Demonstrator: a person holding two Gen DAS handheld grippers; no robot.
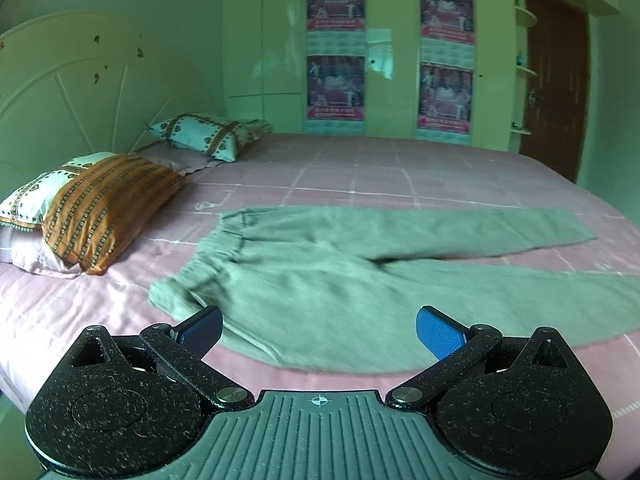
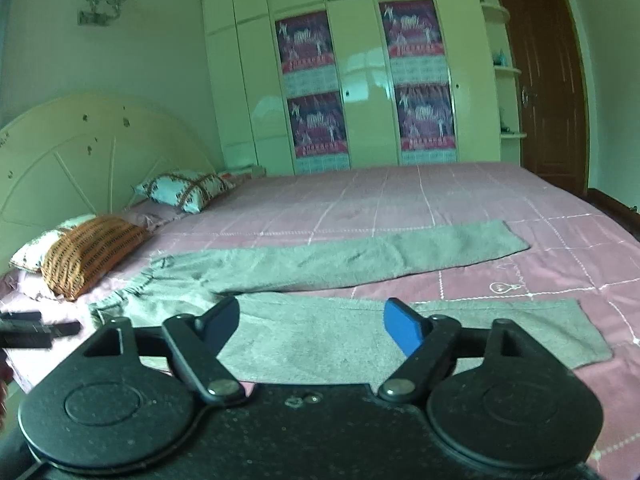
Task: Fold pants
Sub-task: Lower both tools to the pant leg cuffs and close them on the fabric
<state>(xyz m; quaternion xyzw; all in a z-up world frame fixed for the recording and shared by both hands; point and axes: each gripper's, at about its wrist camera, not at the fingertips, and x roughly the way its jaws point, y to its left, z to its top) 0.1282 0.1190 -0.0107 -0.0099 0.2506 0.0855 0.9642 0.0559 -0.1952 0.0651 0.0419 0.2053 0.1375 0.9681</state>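
Grey pants [image 1: 320, 280] lie flat on the pink bed [image 1: 360, 168], waistband toward the pillows [image 1: 104, 216] and legs splayed apart. The left gripper [image 1: 320, 330] hovers with its jaws spread wide and empty, the waistband just ahead of the left jaw. The right gripper [image 2: 312, 326] also has its jaws spread, holding nothing, above the nearer leg, the other leg farther ahead.

A pink checked bedsheet [image 1: 360, 168] covers the bed; an orange striped pillow [image 1: 108, 216] and a pale patterned pillow [image 1: 200, 136] lie beside the cream headboard [image 1: 80, 92]; posters [image 2: 308, 80] hang on the wardrobe [image 2: 360, 40]; a brown door [image 2: 548, 88] stands right.
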